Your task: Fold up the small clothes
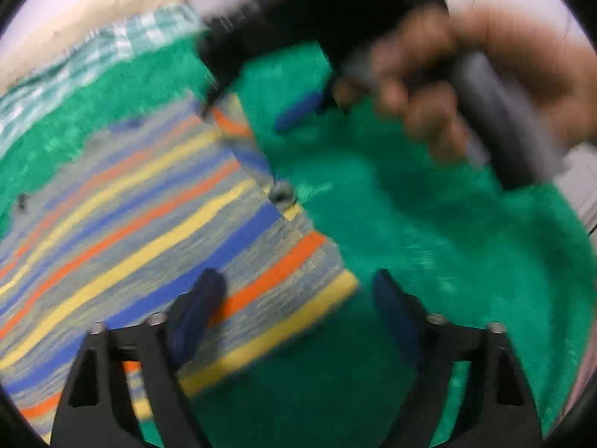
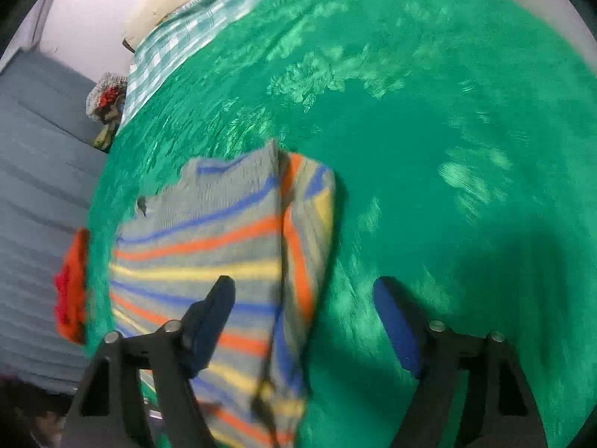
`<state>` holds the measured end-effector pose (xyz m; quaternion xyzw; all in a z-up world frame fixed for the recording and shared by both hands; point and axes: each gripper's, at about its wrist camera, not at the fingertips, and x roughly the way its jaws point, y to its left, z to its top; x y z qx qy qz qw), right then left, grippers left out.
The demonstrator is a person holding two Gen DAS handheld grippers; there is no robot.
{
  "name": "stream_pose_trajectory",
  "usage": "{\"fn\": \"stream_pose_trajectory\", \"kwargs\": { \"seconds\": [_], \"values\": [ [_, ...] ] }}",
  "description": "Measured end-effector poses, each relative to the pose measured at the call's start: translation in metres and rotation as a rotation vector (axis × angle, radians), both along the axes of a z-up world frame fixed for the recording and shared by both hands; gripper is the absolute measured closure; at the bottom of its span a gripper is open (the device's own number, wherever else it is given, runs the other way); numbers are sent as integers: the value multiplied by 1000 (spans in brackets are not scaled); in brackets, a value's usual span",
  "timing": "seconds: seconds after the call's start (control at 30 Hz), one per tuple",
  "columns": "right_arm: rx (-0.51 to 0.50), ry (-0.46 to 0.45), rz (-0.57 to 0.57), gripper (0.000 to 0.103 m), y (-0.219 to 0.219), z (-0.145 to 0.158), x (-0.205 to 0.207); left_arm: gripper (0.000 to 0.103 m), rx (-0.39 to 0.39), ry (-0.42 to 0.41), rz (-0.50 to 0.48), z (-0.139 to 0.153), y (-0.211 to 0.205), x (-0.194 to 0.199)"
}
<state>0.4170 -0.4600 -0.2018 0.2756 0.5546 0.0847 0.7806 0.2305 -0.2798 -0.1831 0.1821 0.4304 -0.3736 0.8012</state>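
On the green blanket, pretty much dead centre: striped knit top, lying flat with one side already flapped over so a band of stripes runs crosswise along its right edge. Looks soft and floppy, light too, a loose stretchy knit going by the texture, so probably drapes and sags the moment a corner comes up. Not fragile, not slippery, but bound to snag or drag on that fuzzy blanket instead of sliding clean.

Left gripper over the top's near corner, jaws spread wide, nothing pinched, one finger above the stripes and the other above bare blanket. Right gripper same story: wide open, empty, straddling the folded edge of the top. Person's hand on the right gripper's handle, beyond the top in the left view. All quite blurred.

Best bet for a hold: right at the hem corners or the folded edge, both layers together, pinched well in from the rim. Grabbing mid-panel would likely just bunch it up.
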Motion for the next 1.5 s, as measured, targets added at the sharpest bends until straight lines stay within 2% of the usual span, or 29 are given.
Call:
{"fn": "stream_pose_trajectory", "kwargs": {
  "seconds": [0.07,0.1,0.13,0.17,0.2,0.3,0.37,0.43,0.5,0.63,0.7,0.77,0.87,0.93,0.97,1.0,1.03,1.07,1.1,1.13,1.23,1.3,1.37,1.43,1.5],
  "values": [
    [55,4,26,27,1,-7,16,26,-13,-32,-14,-2,-3,2],
    [66,-10,45,34,5,-9,24,38,-18,-43,-23,-3,-5,3],
    [68,-18,62,42,9,-11,32,63,-25,-45,-27,-2,-6,4],
    [54,-16,68,72,13,-12,37,80,-31,-49,-20,-1,-6,7],
    [13,-9,72,92,19,-12,41,93,-36,-51,3,2,-4,11],
    [-69,-63,111,92,40,9,44,95,-164,19,72,17,25,24],
    [-69,-114,128,92,53,33,40,95,-256,38,125,33,51,27],
    [-63,-163,160,92,75,60,39,95,-379,71,214,54,100,33],
    [-58,-196,210,92,112,84,45,95,-452,82,299,66,148,36],
    [-29,-228,305,92,184,99,62,95,-550,128,483,67,242,43],
    [-30,-233,352,92,226,95,72,95,-562,135,564,60,277,49],
    [-16,-216,395,92,273,83,84,95,-554,148,638,47,310,50],
    [-63,-197,462,92,326,60,94,95,-542,166,708,30,338,52],
    [-56,-186,484,86,349,44,99,93,-497,159,749,19,352,49],
    [-22,-178,491,80,358,35,101,92,-477,159,766,17,361,51],
    [15,-160,509,60,367,24,102,87,-439,162,802,11,367,52],
    [19,-150,516,48,372,18,101,70,-420,166,822,4,369,50],
    [16,-162,510,36,373,16,99,59,-412,177,841,2,373,47],
    [21,-182,502,36,371,18,94,44,-423,178,865,4,382,43],
    [31,-203,493,36,367,21,89,36,-437,166,873,8,390,32],
    [-53,-279,427,36,343,48,64,25,-474,105,863,22,395,25],
    [-164,-327,424,36,324,64,32,20,-488,88,825,26,388,30],
    [-230,-358,451,36,313,69,-1,20,-448,89,796,26,373,38],
    [-264,-347,488,36,306,58,-37,20,-309,113,810,7,358,56],
    [-307,-239,530,34,306,23,-68,27,-224,145,842,-9,358,55]
  ]
}}
